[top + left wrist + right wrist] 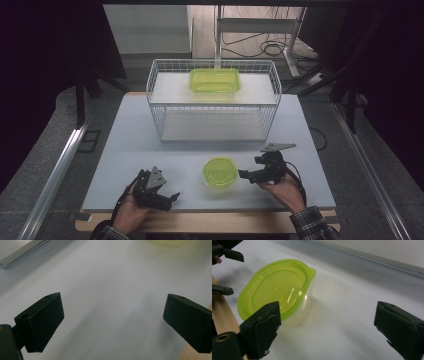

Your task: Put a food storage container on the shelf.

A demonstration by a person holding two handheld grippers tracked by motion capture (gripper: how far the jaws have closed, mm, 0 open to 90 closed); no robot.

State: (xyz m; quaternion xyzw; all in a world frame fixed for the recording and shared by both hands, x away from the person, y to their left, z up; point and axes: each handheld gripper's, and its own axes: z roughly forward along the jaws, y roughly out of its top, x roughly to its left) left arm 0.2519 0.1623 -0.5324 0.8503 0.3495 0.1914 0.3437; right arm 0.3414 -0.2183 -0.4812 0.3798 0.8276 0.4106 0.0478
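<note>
One green tub [214, 80] already sat in the wire basket [160, 107], while the round tub [220, 173] waited on the tabletop [130, 135] beside my right tongs [245, 174], both tongs agape and empty, left tongs [172, 197] idle.

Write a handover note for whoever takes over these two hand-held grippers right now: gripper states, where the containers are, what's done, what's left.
Left hand-held gripper: open, holding nothing, low over the table's near edge.
Right hand-held gripper: open, holding nothing, just right of the round green-lidded container, not gripping it.
Round container: upright on the white table, lid on.
Rectangular green-lidded container: on the wire basket's upper shelf.
Done: the rectangular container looks stowed.
Left, probably: grasp the round container and move it to the basket.
</note>
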